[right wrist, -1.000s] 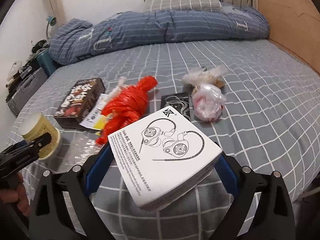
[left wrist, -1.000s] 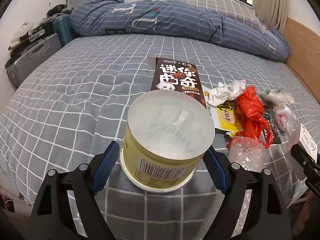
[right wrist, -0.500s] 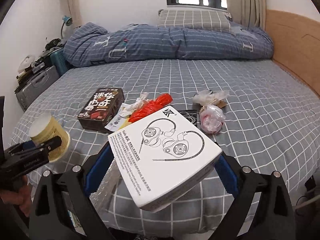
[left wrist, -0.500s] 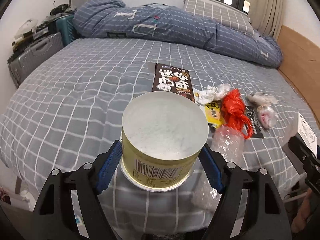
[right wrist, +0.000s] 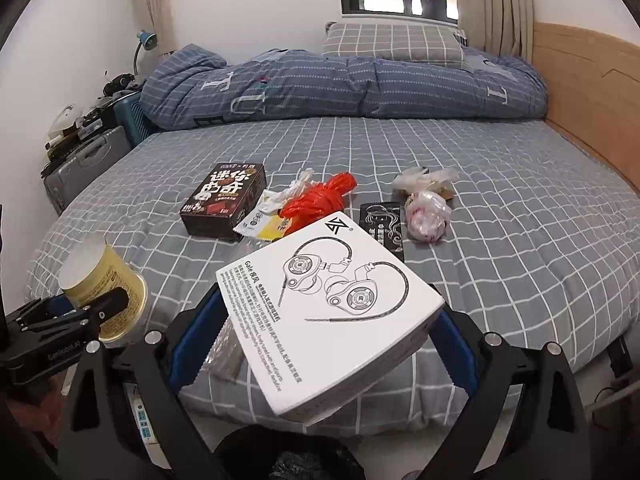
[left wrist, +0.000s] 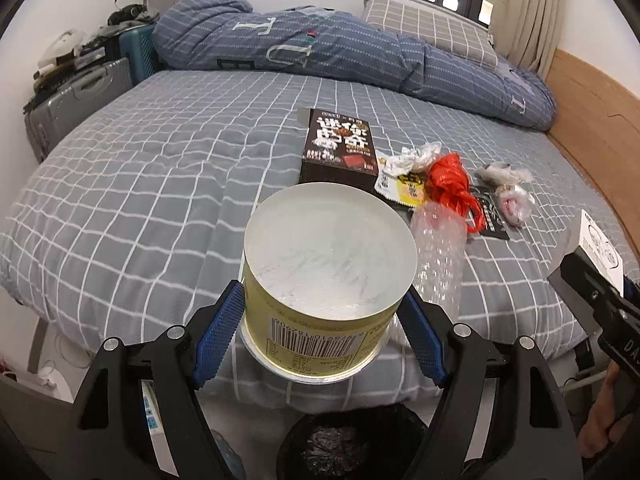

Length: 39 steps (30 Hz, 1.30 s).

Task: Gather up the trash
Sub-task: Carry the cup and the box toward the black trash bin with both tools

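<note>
Both grippers had drawn back from the bed [left wrist: 160, 184] until a black-lined bin [left wrist: 352, 436] showed below them. Left gripper [left wrist: 320, 332] fingers pinched the yellow tub [left wrist: 326, 280] by its sides; right gripper [right wrist: 320, 344] fingers pinched the white earphone box [right wrist: 328, 304]. On the bed lay the dark snack box [right wrist: 224, 200], red bag [right wrist: 320, 200] and bubble wrap [left wrist: 438, 256].

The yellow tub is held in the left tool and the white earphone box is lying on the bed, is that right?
Not quite. The yellow tub is in the left tool, but the white earphone box is clamped in the right tool, off the bed, as the right wrist view shows.
</note>
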Motion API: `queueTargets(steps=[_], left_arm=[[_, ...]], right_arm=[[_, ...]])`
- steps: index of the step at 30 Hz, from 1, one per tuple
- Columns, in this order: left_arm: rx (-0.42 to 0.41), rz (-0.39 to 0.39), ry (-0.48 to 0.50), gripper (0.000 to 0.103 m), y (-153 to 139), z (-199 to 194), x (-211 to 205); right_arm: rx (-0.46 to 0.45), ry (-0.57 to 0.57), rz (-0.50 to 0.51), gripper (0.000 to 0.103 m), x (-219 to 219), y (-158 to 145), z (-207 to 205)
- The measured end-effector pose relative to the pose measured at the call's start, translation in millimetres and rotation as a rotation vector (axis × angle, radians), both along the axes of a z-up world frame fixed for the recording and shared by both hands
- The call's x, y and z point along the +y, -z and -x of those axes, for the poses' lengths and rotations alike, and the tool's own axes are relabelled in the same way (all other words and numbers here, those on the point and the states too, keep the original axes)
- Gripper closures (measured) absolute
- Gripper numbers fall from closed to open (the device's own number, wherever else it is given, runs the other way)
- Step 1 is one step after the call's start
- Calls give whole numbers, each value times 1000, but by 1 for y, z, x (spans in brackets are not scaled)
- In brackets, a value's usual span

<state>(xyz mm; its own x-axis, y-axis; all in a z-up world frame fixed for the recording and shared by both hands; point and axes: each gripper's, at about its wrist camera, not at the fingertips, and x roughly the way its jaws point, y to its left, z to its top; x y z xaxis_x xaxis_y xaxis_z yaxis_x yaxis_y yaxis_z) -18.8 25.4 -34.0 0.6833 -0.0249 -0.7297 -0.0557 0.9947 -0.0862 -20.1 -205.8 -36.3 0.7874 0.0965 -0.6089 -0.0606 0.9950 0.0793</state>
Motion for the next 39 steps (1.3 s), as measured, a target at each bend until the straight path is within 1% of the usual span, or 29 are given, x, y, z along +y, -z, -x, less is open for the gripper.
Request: queueTargets(steps=[4,14,18,25,29,35,39], left_arm=[[-1,16,-20,28,5,14,3],[26,1,-24,29,18,43,1],[49,3,-19,29,25,57,3],[95,7,-21,29,39,83,9],[118,-14,-13,29,46,98,9],[168,-29,17,29,66,123,2],[196,-35,27,29,81,137,0]], right_arm=[[3,1,-6,12,0,2,10],[36,-24,22,12,9,15,39],[48,-30,24,12,10,20,50],[98,-39,25,12,14,34,69],[117,-44,3,12,15,40,82],[175,-47,10,12,18,62,104],[204,-43,-9,12,21,73,115]])
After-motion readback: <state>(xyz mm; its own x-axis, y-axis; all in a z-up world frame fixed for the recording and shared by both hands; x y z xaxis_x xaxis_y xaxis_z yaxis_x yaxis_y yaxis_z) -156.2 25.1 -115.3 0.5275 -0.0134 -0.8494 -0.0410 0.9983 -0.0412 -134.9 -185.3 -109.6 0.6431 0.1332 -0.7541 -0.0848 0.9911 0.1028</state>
